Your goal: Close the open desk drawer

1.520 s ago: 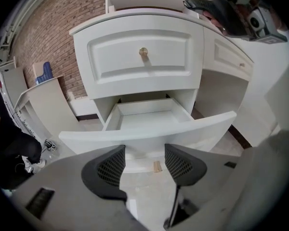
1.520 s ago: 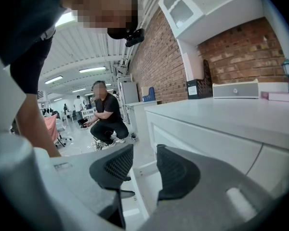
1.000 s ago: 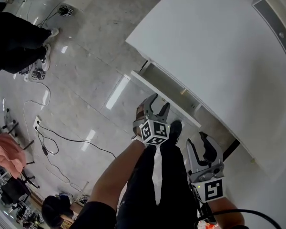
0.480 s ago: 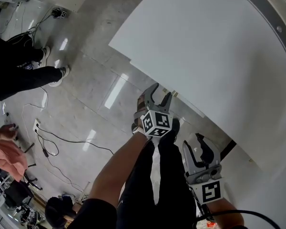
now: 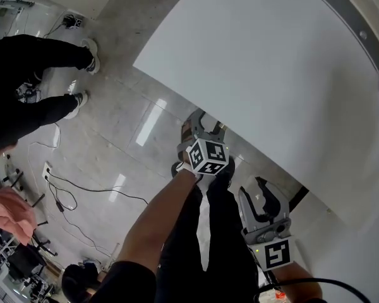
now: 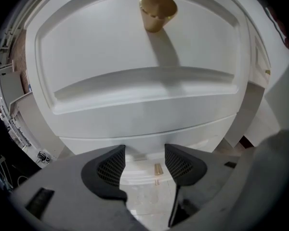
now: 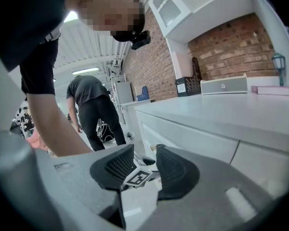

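Left gripper [image 6: 144,154] jaws are apart and clamp nothing, with the tips right at the drawer [image 7: 192,138] front. That front sits about flush under the white surface [image 5: 271,62]; we cannot tell if a gap remains. Right gripper [image 7: 143,154] jaws are apart, empty, well back. Risks we judge: tips skid off beside the brass knob [image 6: 158,168], an off-centre push racks the drawer, a hard shove rattles the paper cup [image 6: 157,11]. Count: 1 drawer, 1 knob, 1 cup, 2 grippers.

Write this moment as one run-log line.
drawer: pushed in, flush with desk | left gripper: open, at drawer front | right gripper: open, empty
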`<state>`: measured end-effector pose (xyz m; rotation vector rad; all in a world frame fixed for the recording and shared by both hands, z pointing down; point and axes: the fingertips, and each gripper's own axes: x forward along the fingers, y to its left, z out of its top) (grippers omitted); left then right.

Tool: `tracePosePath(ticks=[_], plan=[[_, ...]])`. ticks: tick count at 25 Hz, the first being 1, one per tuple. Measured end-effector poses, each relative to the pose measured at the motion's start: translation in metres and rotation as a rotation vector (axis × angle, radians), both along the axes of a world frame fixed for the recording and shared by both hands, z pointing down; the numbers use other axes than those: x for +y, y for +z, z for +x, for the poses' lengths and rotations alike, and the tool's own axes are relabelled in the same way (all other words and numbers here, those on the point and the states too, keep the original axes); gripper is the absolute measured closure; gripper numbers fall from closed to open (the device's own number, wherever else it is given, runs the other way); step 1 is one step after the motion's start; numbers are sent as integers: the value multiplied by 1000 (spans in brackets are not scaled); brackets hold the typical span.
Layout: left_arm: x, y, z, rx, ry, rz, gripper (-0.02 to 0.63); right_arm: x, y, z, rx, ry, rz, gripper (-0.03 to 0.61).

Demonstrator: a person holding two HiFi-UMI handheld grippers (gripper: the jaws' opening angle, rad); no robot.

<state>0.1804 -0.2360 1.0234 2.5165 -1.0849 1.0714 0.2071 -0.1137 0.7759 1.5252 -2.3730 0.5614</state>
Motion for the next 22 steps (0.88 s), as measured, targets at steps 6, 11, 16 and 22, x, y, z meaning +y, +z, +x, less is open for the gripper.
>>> tracePosePath(ticks=[6,11,16,22], plan=[[11,-13,-26,8,-70,-36,359,-3,-16,4,27,18,64,433],[24,-74,-84,68,-160,-17,359,-22,-48,-7,41,13,126,434],[13,-191,-152,182,-323,58,359,-44,-116,-21,63,13,188,436],[-24,-365,-193,276,-317,288,359,-100,-214,-31,60,22,327,437]])
